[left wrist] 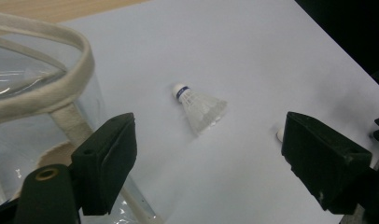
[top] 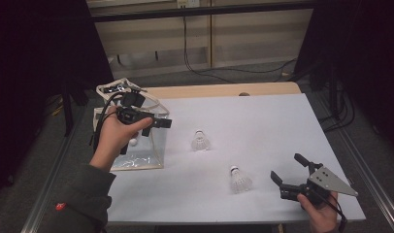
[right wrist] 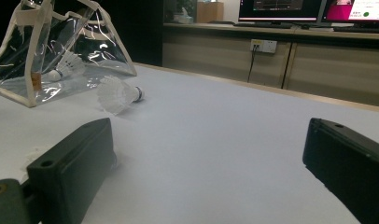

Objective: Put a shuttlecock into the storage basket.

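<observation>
Two white shuttlecocks lie on the white table sheet [top: 263,126]: one [top: 200,141] near the middle, another [top: 239,179] closer to the front. A clear plastic bag [top: 137,158] with cream trim stands at the left edge with a third shuttlecock [right wrist: 66,65] inside. My left gripper [top: 158,124] hovers over the bag's right side, open and empty. In the left gripper view the middle shuttlecock [left wrist: 201,107] lies ahead between the jaws, with the bag's rim [left wrist: 43,88] at the left. My right gripper [top: 288,169] rests low at the front right, open and empty, just right of the front shuttlecock.
A wooden table edge [top: 224,90] runs along the far side. Cables [top: 209,73] trail over the floor beyond it, before low cabinets [right wrist: 271,60]. Monitors [right wrist: 281,9] stand on the cabinets. Dark floor and metal rails border the table on both sides.
</observation>
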